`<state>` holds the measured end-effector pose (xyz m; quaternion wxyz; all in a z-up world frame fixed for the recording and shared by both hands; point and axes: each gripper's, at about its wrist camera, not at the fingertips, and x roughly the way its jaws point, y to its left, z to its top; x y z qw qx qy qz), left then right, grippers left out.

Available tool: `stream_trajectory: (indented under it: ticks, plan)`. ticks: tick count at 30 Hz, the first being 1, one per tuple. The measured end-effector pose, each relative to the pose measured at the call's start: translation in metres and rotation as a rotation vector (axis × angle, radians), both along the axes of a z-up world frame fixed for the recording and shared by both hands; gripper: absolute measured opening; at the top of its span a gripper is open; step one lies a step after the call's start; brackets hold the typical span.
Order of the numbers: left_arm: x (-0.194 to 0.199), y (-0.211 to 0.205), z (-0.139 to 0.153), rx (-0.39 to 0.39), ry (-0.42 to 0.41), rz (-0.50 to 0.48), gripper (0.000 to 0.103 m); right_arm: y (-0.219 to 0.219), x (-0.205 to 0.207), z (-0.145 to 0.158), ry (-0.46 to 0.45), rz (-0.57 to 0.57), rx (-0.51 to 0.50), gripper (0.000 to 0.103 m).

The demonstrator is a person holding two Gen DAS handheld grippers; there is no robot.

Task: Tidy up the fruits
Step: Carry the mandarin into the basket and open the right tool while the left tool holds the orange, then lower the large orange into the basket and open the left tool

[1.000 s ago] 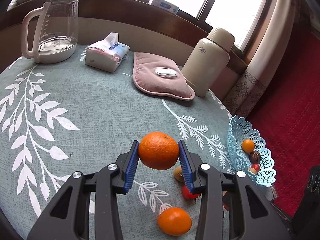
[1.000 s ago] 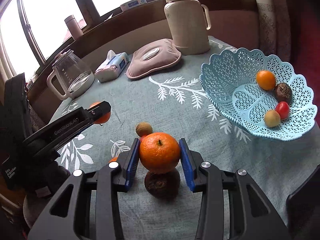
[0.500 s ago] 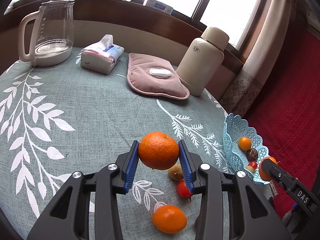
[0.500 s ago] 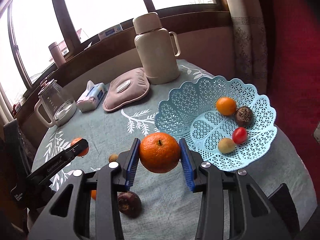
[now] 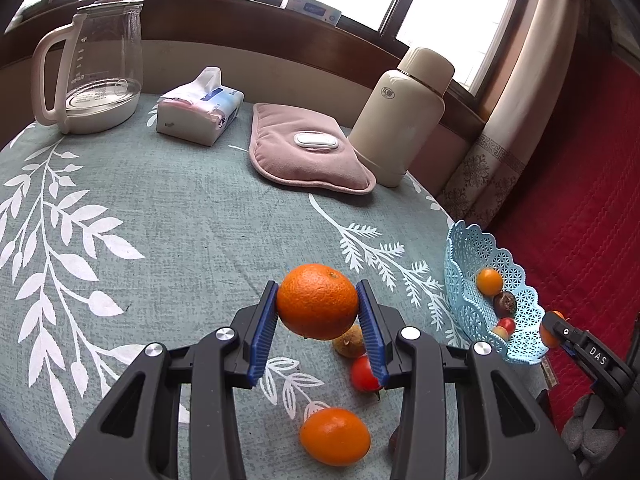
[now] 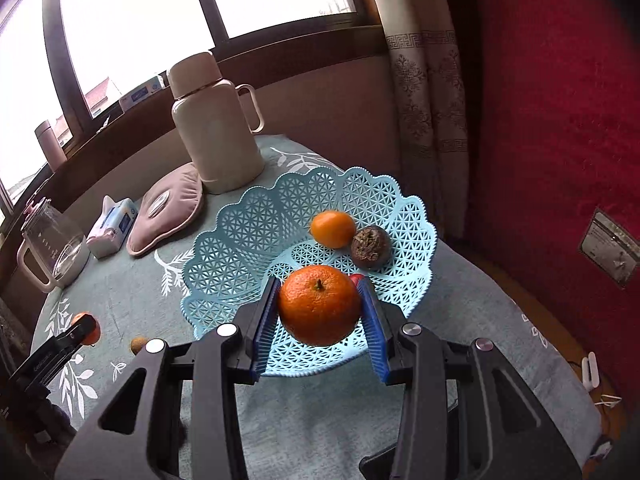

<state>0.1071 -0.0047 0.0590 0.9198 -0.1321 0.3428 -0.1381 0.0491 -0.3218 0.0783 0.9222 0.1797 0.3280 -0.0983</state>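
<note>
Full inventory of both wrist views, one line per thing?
held oranges: 2, orange, one in left gripper, one in right gripper above basket
basket: 1, light blue lattice, table edge near curtain
fruit in basket: small orange, dark wrinkled fruit, red fruit mostly hidden
loose fruit on table: orange, red, brownish
flask: 1, cream, by window
pink pad: 1, beside flask
tissue pack: 1, white-blue
kettle: 1, glass, far left
tablecloth: grey-green, white leaves
left gripper, right gripper: black, blue pads
</note>
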Motion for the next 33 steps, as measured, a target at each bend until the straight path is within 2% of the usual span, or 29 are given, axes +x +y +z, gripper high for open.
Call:
stream_trajectory:
  ticks: [7,19,33]
  plan:
    - [0.000,-0.002,-0.001,0.008,0.002,-0.005,0.040,-0.006,-0.002,-0.002,0.008,-0.014,0.013,0.041]
    - [0.000,-0.003,-0.003,0.009,0.002,-0.008,0.040,-0.011,-0.010,0.009,-0.033,-0.039,0.020,0.043]
    - [-0.007,-0.023,-0.001,0.037,-0.026,-0.058,0.040,-0.019,-0.041,0.004,-0.054,-0.046,0.028,0.043]
